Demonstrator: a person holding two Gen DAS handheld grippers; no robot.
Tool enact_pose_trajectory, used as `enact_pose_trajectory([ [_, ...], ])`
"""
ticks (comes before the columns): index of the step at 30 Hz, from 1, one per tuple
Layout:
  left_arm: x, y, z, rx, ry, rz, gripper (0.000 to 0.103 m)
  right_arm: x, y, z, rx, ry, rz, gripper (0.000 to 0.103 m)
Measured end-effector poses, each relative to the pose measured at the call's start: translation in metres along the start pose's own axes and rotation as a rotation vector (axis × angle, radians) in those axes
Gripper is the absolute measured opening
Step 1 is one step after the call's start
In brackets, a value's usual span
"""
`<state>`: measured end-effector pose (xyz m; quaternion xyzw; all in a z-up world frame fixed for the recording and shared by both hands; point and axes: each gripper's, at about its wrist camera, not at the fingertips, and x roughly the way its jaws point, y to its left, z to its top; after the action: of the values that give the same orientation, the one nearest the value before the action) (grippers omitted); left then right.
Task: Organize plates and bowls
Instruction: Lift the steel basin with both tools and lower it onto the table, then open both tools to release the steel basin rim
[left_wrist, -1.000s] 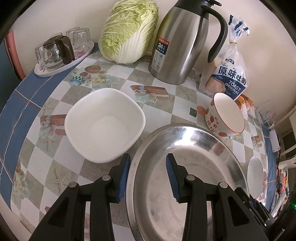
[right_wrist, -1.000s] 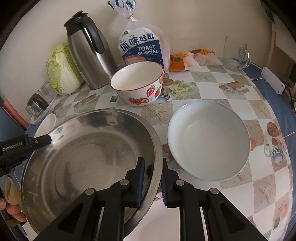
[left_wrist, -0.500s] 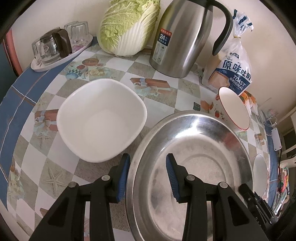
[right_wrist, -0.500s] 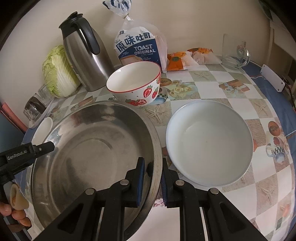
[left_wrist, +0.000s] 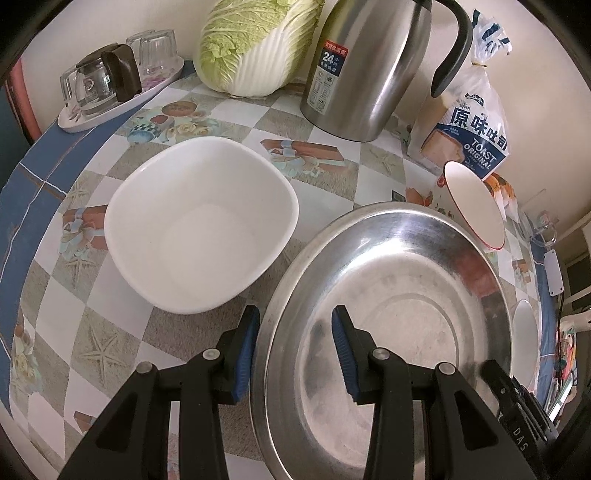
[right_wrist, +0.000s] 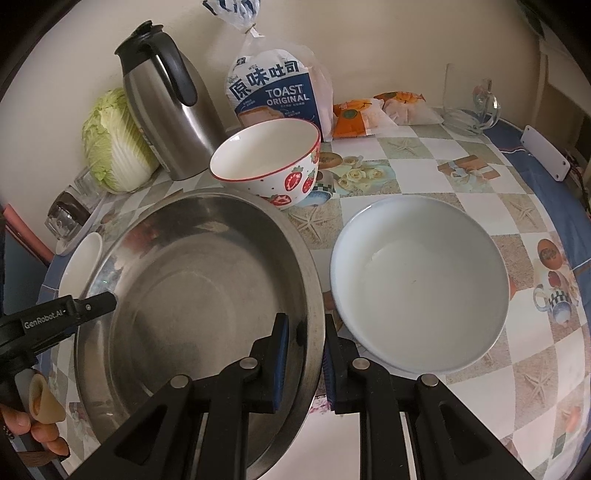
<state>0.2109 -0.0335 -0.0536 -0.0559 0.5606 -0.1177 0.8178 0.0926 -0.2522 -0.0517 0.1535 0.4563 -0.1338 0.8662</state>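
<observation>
A wide steel basin (left_wrist: 388, 295) (right_wrist: 192, 280) is held at opposite sides of its rim. My left gripper (left_wrist: 293, 347) straddles the rim, one pad outside and one against the inner wall, and is shut on it. My right gripper (right_wrist: 304, 358) is shut on the near rim. The left gripper's tip (right_wrist: 92, 306) shows at the basin's left rim. A white square bowl (left_wrist: 199, 225) (right_wrist: 79, 266) sits left of the basin. A strawberry-patterned bowl (right_wrist: 266, 162) (left_wrist: 474, 206) stands behind it. A round white plate (right_wrist: 417, 284) (left_wrist: 524, 339) lies to its right.
Along the wall stand a steel thermos jug (left_wrist: 369, 70), a cabbage (left_wrist: 255, 44), a toast bag (right_wrist: 273, 92) and a tray of glasses (left_wrist: 110, 85). Orange packets (right_wrist: 354, 114), a glass mug (right_wrist: 469, 103) and a white device (right_wrist: 543, 151) sit at the back right.
The basin has tipped, its left side rising in the right wrist view. The left wrist view has shifted toward the jug while the basin kept its place between the left fingers.
</observation>
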Motion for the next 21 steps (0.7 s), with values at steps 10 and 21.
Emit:
enact_pose_trajectory([
  [10, -0.012, 0.002, 0.003, 0.009, 0.001, 0.000, 0.046, -0.008, -0.003, 0.002, 0.008, -0.002, 0.004, 0.019],
  [21, -0.034, 0.002, 0.003, 0.028, -0.038, 0.011, 0.072, -0.027, 0.000, 0.002, -0.014, -0.008, -0.020, 0.019],
])
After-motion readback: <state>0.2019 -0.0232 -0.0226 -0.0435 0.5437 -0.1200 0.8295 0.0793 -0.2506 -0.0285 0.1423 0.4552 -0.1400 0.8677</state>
